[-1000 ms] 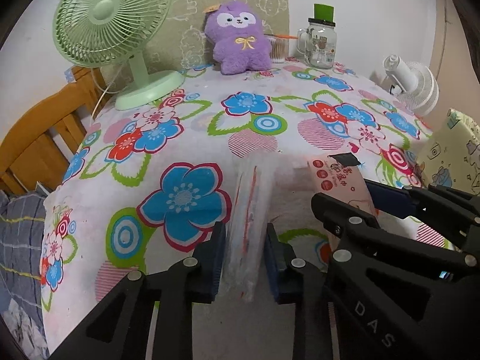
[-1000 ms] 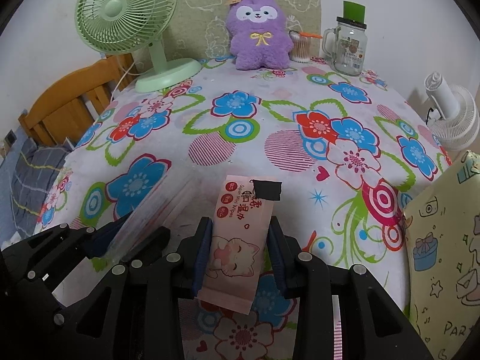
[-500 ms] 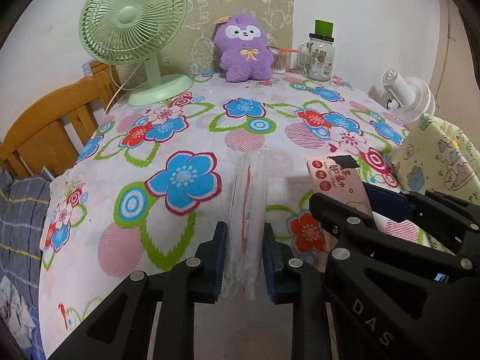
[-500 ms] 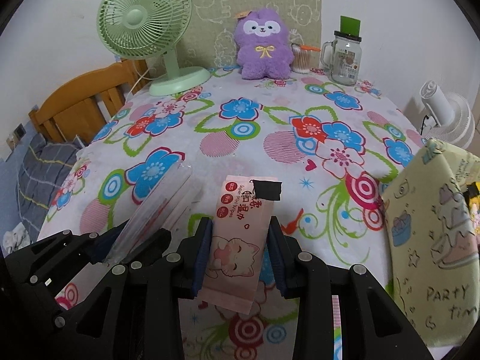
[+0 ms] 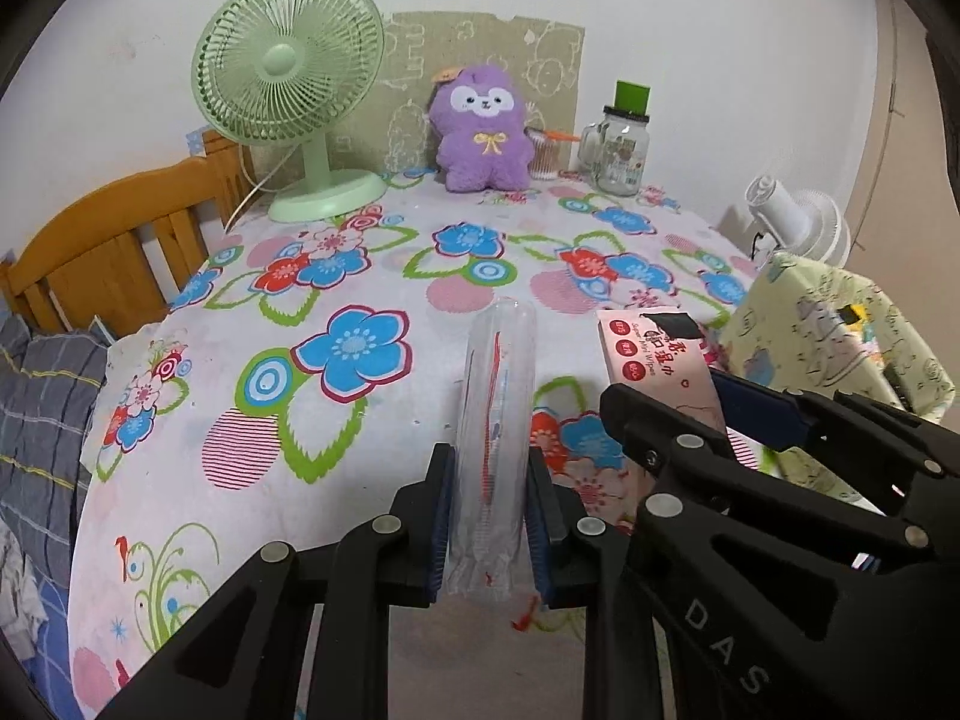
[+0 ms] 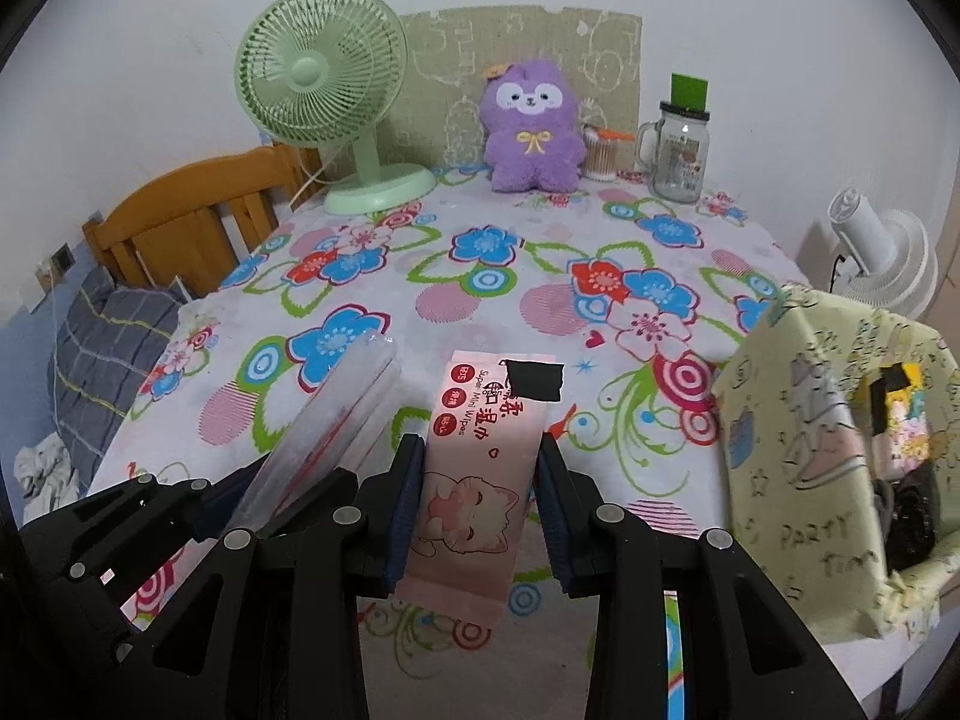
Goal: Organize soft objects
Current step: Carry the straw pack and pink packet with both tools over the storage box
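My left gripper (image 5: pixel 487 480) is shut on a clear plastic tissue pack (image 5: pixel 495 420) with red print and holds it above the near edge of the flowered table (image 5: pixel 336 276). My right gripper (image 6: pixel 480 480) is shut on a pink wet-wipes pack (image 6: pixel 480 468) with a cat picture. Each held pack also shows in the other wrist view: the wipes pack (image 5: pixel 657 354) and the clear pack (image 6: pixel 324 420). A purple plush toy (image 6: pixel 533 126) sits at the table's far edge. A pale yellow fabric bag (image 6: pixel 828 456) with cartoon print stands at the right, its mouth open.
A green desk fan (image 6: pixel 336 96) stands at the far left of the table. A glass jar (image 6: pixel 678 150) and a cotton-swab cup (image 6: pixel 602 153) stand at the far right. A white fan (image 6: pixel 882 252) is beyond the right edge. A wooden bed frame (image 5: pixel 114 240) and grey bedding lie to the left.
Both grippers have pulled back and risen from the table with their packs still held. The yellow bag has come further into view at the right.
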